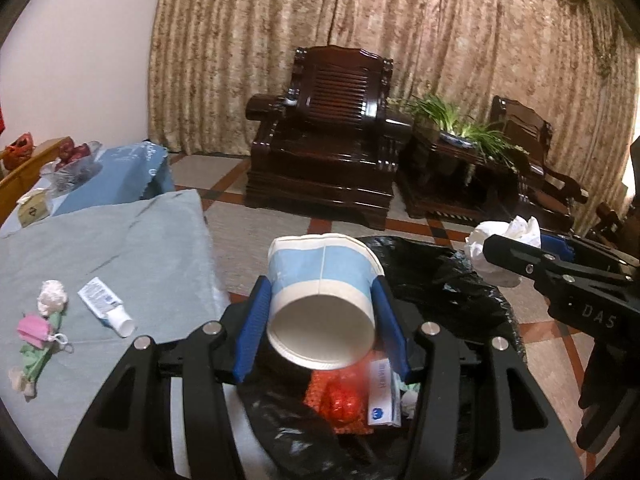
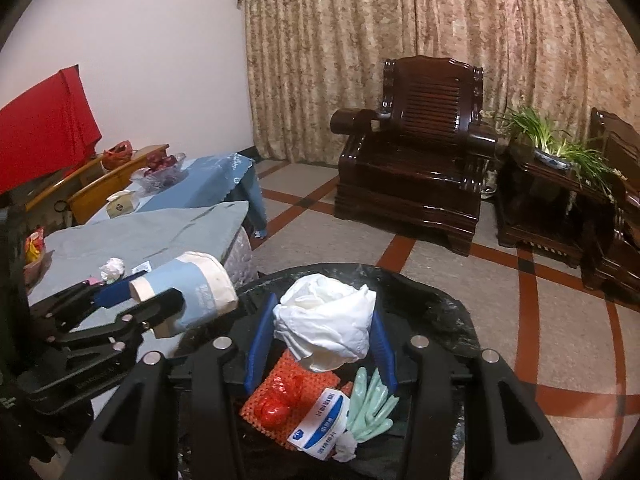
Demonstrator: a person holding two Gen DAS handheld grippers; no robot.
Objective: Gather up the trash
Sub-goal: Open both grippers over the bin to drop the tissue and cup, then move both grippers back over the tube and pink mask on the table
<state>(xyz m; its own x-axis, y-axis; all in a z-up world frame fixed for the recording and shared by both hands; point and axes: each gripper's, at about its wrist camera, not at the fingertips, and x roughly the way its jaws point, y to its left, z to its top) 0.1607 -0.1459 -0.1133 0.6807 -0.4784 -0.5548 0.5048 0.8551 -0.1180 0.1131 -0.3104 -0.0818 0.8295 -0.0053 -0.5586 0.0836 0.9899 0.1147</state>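
Observation:
My left gripper (image 1: 322,316) is shut on a blue and white paper cup (image 1: 322,284), held on its side over the black-lined trash bin (image 1: 460,276). The cup also shows in the right wrist view (image 2: 196,292). My right gripper (image 2: 320,332) is shut on a crumpled white tissue (image 2: 326,320) above the same bin (image 2: 448,312); the tissue shows in the left wrist view (image 1: 500,248). In the bin lie a red net bag (image 2: 288,396), a white and blue box (image 2: 320,428) and green gloves (image 2: 372,404).
A table with a grey-blue cloth (image 1: 120,248) stands to the left, with a small tube (image 1: 106,306), a crumpled tissue (image 1: 52,296) and a pink item (image 1: 34,330) on it. Dark wooden armchairs (image 1: 332,136) and a plant (image 1: 464,128) stand across the tiled floor.

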